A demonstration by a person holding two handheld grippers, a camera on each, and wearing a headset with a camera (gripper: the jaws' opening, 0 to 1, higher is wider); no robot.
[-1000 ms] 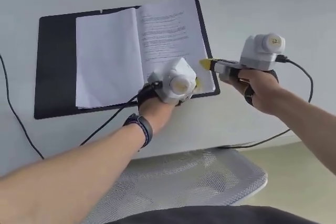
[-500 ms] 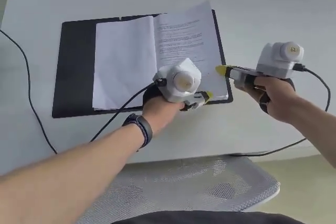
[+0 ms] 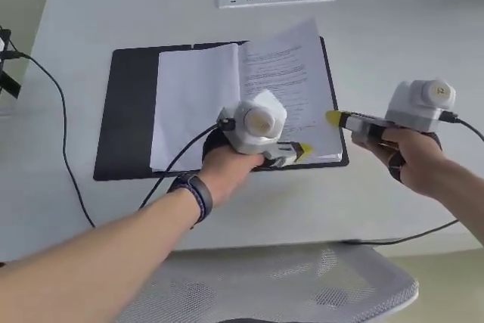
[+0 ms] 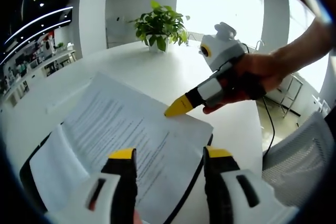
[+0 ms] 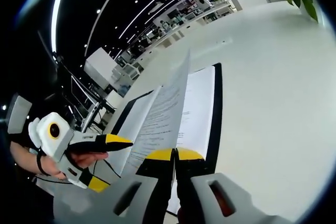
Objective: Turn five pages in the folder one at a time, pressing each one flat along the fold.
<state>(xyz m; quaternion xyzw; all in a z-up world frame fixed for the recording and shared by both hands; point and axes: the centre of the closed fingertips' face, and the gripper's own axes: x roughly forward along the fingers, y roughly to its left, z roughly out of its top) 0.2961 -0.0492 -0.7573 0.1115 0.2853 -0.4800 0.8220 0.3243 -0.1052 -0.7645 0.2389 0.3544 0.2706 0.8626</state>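
The folder (image 3: 125,119) is lying open on the table (image 3: 393,35); the left claw (image 4: 169,154) is being held wide over it, while the page (image 5: 165,103) is being pinched at its edge by the closed right claw (image 5: 174,155). It could be torn or creased if tugged sharply

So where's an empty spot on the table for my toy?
Bare table right of the folder, beyond the right gripper holding the page; also left, past the cable. Crowded at its near corner, around the left gripper.
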